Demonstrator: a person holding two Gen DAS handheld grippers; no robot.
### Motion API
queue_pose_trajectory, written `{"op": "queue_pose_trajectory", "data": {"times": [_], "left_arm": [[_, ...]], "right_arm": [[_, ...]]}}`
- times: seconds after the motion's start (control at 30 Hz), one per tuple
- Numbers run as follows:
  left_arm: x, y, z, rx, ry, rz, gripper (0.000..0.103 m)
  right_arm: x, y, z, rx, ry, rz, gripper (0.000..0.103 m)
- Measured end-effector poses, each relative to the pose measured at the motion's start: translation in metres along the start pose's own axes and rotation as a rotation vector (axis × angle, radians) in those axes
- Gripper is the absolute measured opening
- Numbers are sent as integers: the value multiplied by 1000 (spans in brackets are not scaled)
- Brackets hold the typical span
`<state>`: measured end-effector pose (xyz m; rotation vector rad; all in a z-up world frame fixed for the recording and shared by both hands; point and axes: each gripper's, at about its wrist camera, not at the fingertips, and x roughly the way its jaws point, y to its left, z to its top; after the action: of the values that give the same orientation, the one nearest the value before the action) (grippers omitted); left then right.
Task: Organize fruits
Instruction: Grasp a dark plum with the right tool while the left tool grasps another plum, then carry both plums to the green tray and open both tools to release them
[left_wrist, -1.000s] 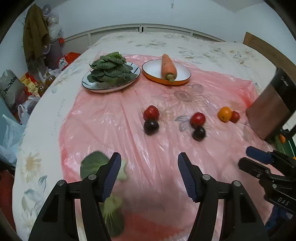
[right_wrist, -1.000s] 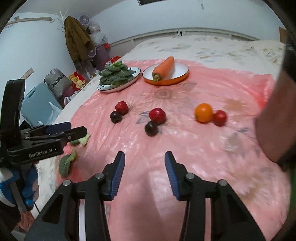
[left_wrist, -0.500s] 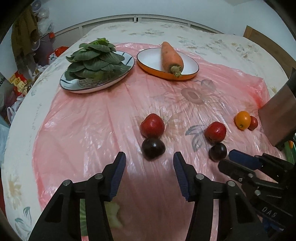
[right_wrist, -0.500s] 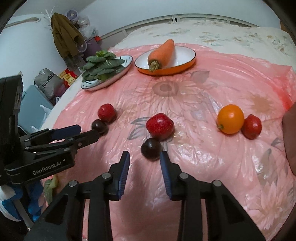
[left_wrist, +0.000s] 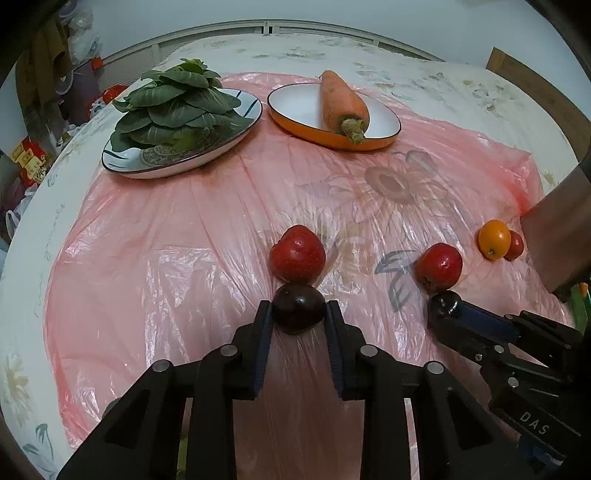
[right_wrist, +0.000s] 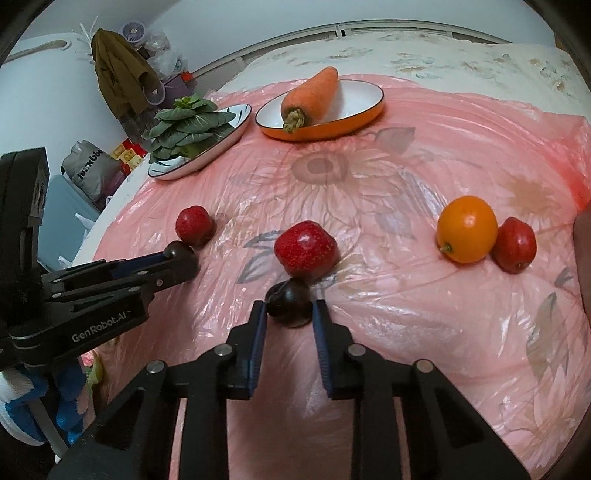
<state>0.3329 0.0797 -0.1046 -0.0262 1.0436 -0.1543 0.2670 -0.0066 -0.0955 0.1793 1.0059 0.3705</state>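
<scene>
Both grippers have come down and forward over the last second, and their jaws have just been closing, each pair now around a dark fruit. Seen from its own camera, the left gripper (left_wrist: 299, 314) pinches a dark plum (left_wrist: 299, 308) between its blue pads, the fruit resting on the pink plastic sheet (left_wrist: 166, 240) and touching the red apple (left_wrist: 297, 254) just behind it. Likewise the right gripper (right_wrist: 289, 307) clamps a second dark plum (right_wrist: 289, 303), which sits against another red apple (right_wrist: 306, 249). Neither pair is pressed fully together; each is stopped by the fruit's width, held near the very tips of the pads. That tip-only hold is the main risk, I judge: a round, smooth plum gripped so far forward could squirt out when lifted, roll across the slick sheet and knock the neighbouring apple away. Squeezing harder might bruise the soft skin instead. Loose, wrinkled plastic could also catch under a pad and be dragged up with the fruit. Further out, an orange (right_wrist: 467, 229) lies touching a small red fruit (right_wrist: 515, 243) to the right. Beyond, at the far side of the bed, a plate of leafy greens (left_wrist: 177, 107) stands beside an orange-rimmed dish (left_wrist: 380, 122) holding a carrot (left_wrist: 341, 101).
</scene>
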Motion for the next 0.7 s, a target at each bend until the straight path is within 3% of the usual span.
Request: {"op": "queue_pose_trajectory", "data": {"times": [0.4, 0.7], "left_arm": [[-24, 0, -10, -23, -27, -20, 24], [-66, -5, -38, -42, -48, -27, 24]], "right_arm": [[-37, -2, -8, 2, -57, 51, 0], [-104, -15, -53, -14, -87, 43, 0]]}}
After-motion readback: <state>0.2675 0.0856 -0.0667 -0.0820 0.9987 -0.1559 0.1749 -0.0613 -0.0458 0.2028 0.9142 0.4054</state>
